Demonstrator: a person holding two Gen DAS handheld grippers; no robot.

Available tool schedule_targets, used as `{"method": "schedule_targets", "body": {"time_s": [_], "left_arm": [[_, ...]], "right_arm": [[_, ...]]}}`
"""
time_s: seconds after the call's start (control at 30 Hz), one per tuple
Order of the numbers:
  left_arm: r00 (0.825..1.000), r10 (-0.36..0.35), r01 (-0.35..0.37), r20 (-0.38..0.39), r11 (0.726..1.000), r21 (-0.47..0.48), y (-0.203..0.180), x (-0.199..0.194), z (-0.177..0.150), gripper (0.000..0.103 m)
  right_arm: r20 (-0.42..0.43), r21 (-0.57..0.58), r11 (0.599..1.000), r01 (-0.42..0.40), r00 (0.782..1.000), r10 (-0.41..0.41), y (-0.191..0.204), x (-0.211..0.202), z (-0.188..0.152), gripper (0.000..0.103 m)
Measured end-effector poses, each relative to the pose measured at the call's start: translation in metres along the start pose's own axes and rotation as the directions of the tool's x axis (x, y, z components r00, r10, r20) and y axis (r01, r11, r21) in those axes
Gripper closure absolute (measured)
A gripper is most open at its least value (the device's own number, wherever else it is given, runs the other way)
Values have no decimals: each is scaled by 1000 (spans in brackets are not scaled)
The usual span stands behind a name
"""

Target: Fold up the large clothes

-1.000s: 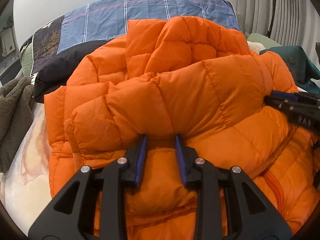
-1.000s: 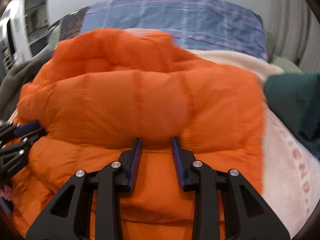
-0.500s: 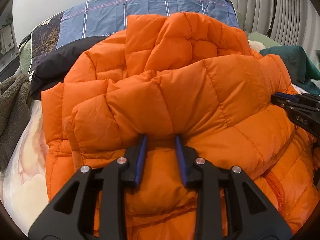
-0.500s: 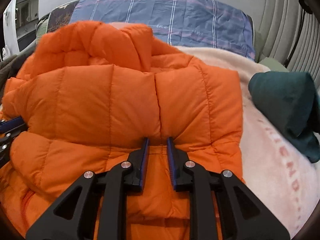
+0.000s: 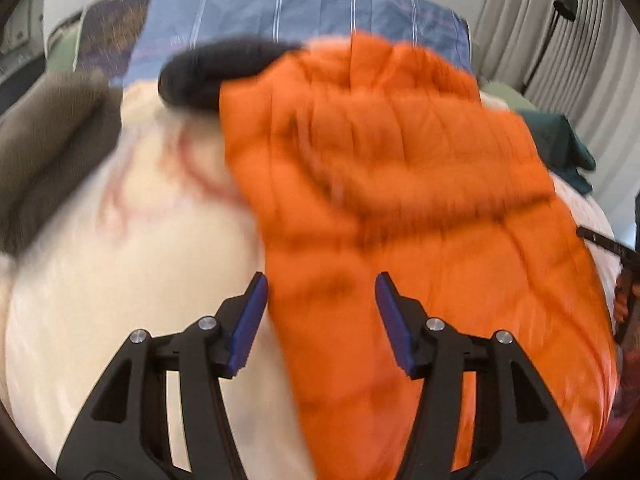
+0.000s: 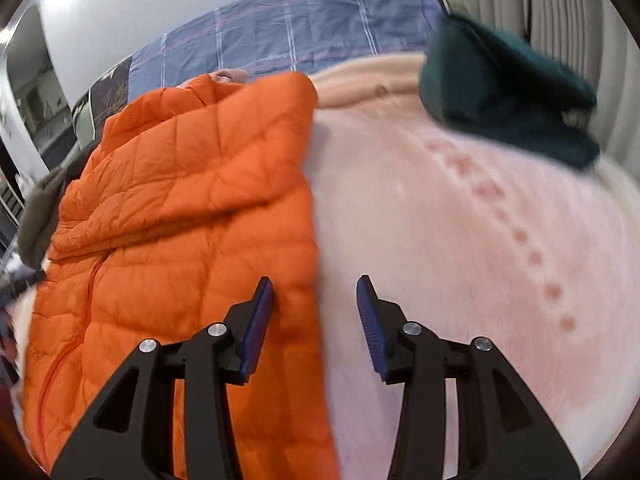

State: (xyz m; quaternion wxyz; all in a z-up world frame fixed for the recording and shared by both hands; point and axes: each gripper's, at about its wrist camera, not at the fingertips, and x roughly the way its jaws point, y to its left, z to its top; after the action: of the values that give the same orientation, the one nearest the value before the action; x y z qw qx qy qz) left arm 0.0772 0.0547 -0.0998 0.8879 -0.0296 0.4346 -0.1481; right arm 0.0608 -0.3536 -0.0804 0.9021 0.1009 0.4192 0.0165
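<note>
With both grippers spread and holding nothing, the orange down jacket (image 5: 400, 200) lies flat on the bed (image 6: 460, 240), folded into a long panel on the pale pink blanket. Left gripper (image 5: 320, 320): fingers wide apart, hovering over the jacket's left edge, one finger over blanket, the other over orange fabric. Right gripper (image 6: 316, 320): fingers likewise apart, straddling the jacket's right edge; no cloth between them. The left view is motion-blurred, so fine detail of the quilting there is uncertain.

Surroundings: blue plaid pillow (image 6: 288, 36) at the head of the bed, a dark green garment (image 6: 504, 88) well to the right, a black garment (image 5: 216, 68) touching the jacket's far left corner, a grey-brown garment (image 5: 44, 136) at far left.

Judgement: one fold appears set down and released; the step in hand is the pause between folds. A next move likely calls for re-gripping the near hem at both edges and carrying it toward the collar. Puffy fill may spring back, so pressing flat could be needed.
</note>
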Motion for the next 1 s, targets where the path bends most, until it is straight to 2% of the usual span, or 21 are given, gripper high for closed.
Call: {"method": "schedule_targets", "body": {"time_s": [0.17, 0.33, 0.73, 0.93, 0.97, 1.0], "left_arm": [[996, -71, 70, -59, 997, -18, -1, -9, -32, 44], [990, -115, 116, -87, 993, 12, -14, -22, -61, 42], [977, -179, 181, -113, 984, 5, -35, -58, -109, 42], [957, -265, 260, -116, 964, -50, -38, -85, -139, 43], [954, -276, 271, -117, 961, -55, -39, -90, -145, 43], [954, -277, 272, -112, 961, -55, -40, -93, -148, 51]], "right_arm": [[-40, 75, 992, -97, 994, 100, -10, -7, -19, 59], [-67, 119, 968, -222, 971, 231, -14, -18, -41, 58], [-63, 182, 925, -334, 935, 349, -24, -60, -98, 58], [-49, 155, 898, -412, 905, 423, -24, -85, -126, 58], [-50, 147, 891, -430, 896, 441, -23, -90, -131, 56], [-52, 141, 887, -440, 891, 451, -23, -93, -134, 58]]}}
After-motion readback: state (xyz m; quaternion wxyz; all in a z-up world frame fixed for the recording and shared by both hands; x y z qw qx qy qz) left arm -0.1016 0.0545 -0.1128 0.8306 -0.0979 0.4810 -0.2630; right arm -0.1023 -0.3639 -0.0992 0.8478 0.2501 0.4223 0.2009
